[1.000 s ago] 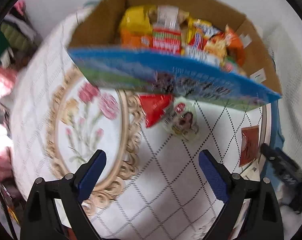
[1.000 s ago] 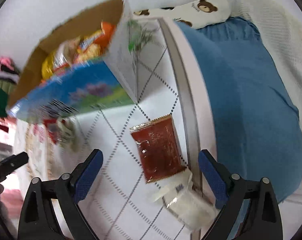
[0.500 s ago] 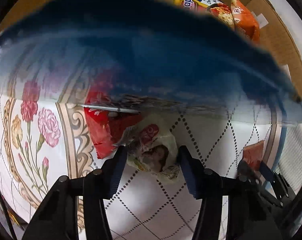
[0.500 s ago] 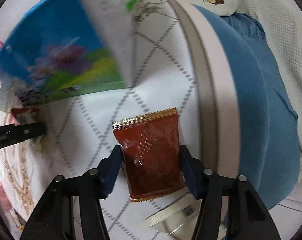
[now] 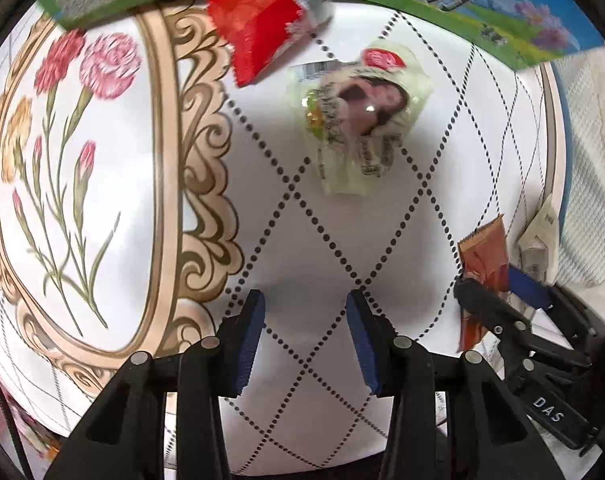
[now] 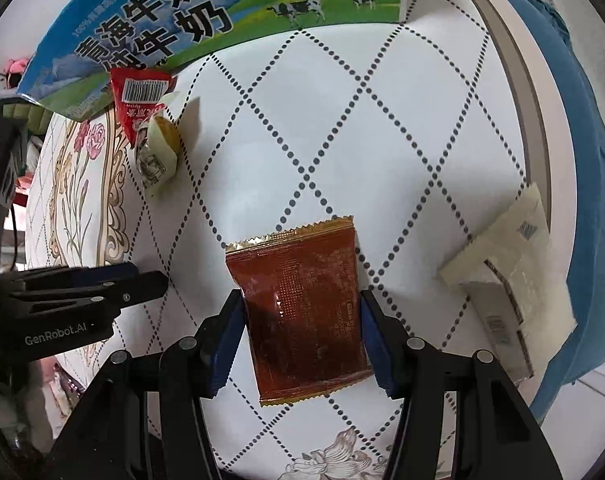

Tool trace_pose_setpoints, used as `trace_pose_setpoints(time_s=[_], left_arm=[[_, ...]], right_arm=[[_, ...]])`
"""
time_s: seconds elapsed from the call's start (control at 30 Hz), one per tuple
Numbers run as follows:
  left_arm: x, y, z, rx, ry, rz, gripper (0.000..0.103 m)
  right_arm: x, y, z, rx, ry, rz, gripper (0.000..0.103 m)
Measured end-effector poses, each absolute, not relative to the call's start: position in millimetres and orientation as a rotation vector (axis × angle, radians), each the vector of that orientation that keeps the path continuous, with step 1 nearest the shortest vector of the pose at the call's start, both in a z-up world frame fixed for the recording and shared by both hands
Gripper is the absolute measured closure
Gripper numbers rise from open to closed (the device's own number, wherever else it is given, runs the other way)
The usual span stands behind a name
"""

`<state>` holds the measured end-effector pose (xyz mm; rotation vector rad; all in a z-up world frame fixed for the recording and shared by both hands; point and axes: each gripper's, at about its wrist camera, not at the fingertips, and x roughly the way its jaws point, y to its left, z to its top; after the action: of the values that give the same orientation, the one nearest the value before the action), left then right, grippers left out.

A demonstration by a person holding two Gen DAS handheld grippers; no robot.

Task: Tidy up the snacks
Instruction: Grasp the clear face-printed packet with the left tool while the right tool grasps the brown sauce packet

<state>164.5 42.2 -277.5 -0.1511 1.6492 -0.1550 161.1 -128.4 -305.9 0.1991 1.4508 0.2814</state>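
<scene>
- Two grippers point steeply down at the bench (image 6: 382,128), each over its own snack, likely so both can go to the box (image 6: 150,16) at once.
- Right gripper (image 6: 302,334) is clenched on the brown packet (image 6: 302,300), pads on its long edges (the surest hold on a flat sachet). Its long axis runs away from the jaws, crimped end toward the box.
- Left gripper (image 5: 304,338) is clenched on nothing; the pale pouch (image 5: 358,120) lies well ahead, beside the red packet (image 5: 262,28).
</scene>
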Motion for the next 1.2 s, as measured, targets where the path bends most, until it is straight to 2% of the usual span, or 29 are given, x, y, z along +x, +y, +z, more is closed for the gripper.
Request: trace_pose_setpoints(time_s=[0.07,0.17,0.2,0.47,0.53,0.57,0.73,0.9,1.03,1.2], left_arm=[[167,47,-261,-0.224,1.589,-0.16,0.063],[184,44,-230,-0.212,1.459,-0.142,0.041],[190,42,-224,-0.211,1.435,-0.13,0.039],[240,1,-251,-0.095,1.474,-0.091,0.04],[238,-6,-255,-0.025,1.461,-0.084,0.051],[241,-13,-257,-0.009,1.465,-0.087,0.052],[197,-14,-262,0.018,1.508,-0.121,0.053],[166,-11,-294,-0.003,1.626,-0.169,0.051],[169,-14,-308,-0.064,1.602,-0.109,0.052],[161,-13,-289,-0.055,1.552,-0.105,0.053]], right_arm=[[163,-132,-307,0.234,1.449,0.276,0.044],[167,-140,-309,0.254,1.452,0.268,0.043],[174,-143,-309,0.257,1.448,0.266,0.043],[187,-142,-311,0.241,1.422,0.253,0.043],[186,-142,-311,0.229,1.418,0.253,0.044],[185,-145,-311,0.23,1.417,0.253,0.045],[179,-142,-308,0.235,1.425,0.278,0.045],[173,-132,-312,0.206,1.428,0.289,0.044],[178,-122,-324,0.162,1.45,0.281,0.044],[177,-118,-318,0.136,1.431,0.285,0.046]])
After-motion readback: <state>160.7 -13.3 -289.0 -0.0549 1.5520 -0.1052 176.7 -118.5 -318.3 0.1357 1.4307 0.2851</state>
